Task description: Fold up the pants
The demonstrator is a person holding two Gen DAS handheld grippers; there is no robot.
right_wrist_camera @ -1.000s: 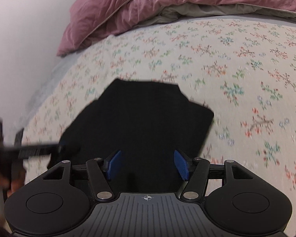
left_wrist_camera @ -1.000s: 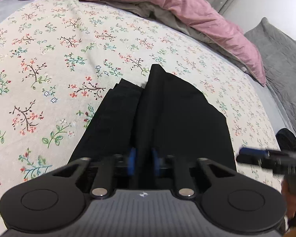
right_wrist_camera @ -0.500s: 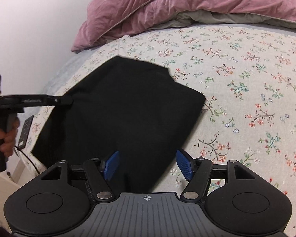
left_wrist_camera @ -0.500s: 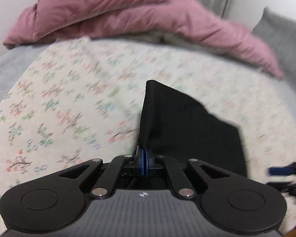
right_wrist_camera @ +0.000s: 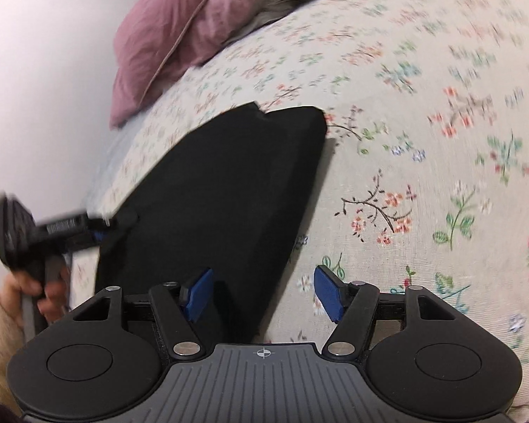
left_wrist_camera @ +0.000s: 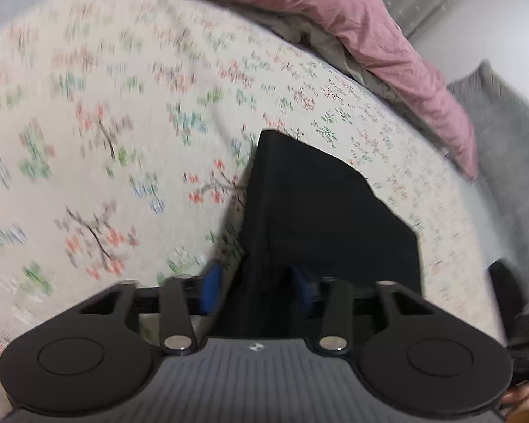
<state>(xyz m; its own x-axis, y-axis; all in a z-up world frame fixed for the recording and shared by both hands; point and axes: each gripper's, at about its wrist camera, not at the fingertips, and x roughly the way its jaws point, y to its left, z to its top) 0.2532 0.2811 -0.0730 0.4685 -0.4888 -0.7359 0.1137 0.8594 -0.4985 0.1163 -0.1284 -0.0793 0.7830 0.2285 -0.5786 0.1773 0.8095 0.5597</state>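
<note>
The black pants [left_wrist_camera: 321,211] lie folded into a compact slab on the floral bedsheet [left_wrist_camera: 105,141]. My left gripper [left_wrist_camera: 255,290] is open, its blue pads either side of the near edge of the fabric, which rises between them. In the right wrist view the pants [right_wrist_camera: 222,190] lie flat, and my right gripper [right_wrist_camera: 264,296] is open over their near right edge, touching nothing. The left gripper shows there too [right_wrist_camera: 98,229], at the pants' left edge, held by a hand.
A pink duvet [left_wrist_camera: 352,24] with a grey lining is bunched along the far side of the bed. A grey pillow [left_wrist_camera: 504,134] lies at the right. The white wall [right_wrist_camera: 35,88] stands close to the bed's left side.
My left gripper was shut on the pants' edge half a second ago and has opened. The pants have dropped flat. My right gripper has shifted right, toward the pants' right edge.
</note>
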